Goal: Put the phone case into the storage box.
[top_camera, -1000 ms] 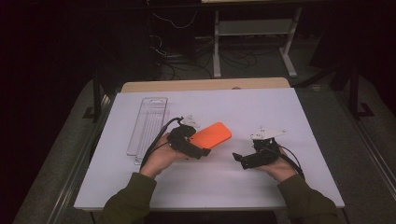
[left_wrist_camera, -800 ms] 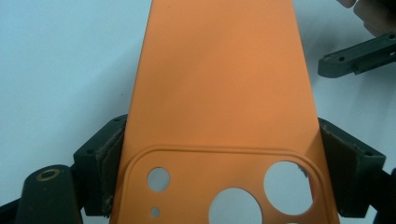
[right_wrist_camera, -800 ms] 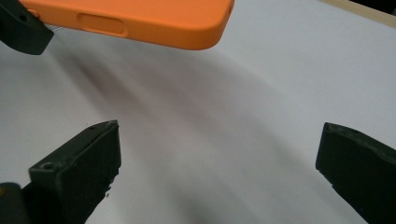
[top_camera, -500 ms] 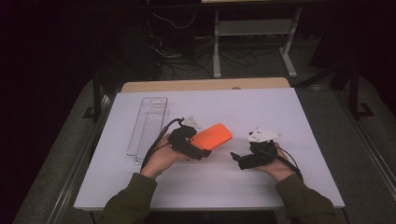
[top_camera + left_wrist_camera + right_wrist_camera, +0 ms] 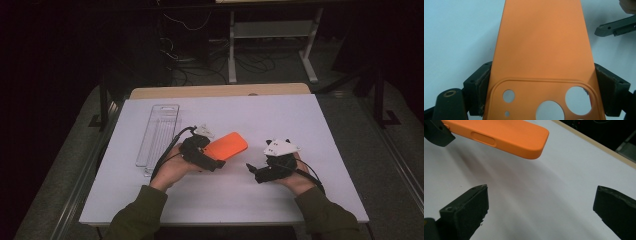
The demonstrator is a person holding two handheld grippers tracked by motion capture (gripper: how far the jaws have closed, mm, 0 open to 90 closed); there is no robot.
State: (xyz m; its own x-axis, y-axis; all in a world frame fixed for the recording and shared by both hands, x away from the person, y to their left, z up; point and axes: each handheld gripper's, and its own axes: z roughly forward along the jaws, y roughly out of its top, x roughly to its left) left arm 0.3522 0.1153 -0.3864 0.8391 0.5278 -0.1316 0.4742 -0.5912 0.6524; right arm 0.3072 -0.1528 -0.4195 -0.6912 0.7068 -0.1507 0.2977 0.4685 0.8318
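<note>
The left claw (image 5: 216, 162) clamps the orange phone case (image 5: 227, 146) by its two long edges at the camera-hole end, holding it just above the desk (image 5: 310, 125) near its middle. The right claw (image 5: 251, 170) stands wide open and empty, just right of it. Best keep the case level and bring the open claw squarely onto its free end.

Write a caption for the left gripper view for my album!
Left tongs squeeze an orange phone case by its sides above the white table.

Olive-green sleeves (image 5: 137, 212) — each black tool (image 5: 222, 162) trails a black cable, the right tool (image 5: 251, 170) bearing a pale plate.
</note>
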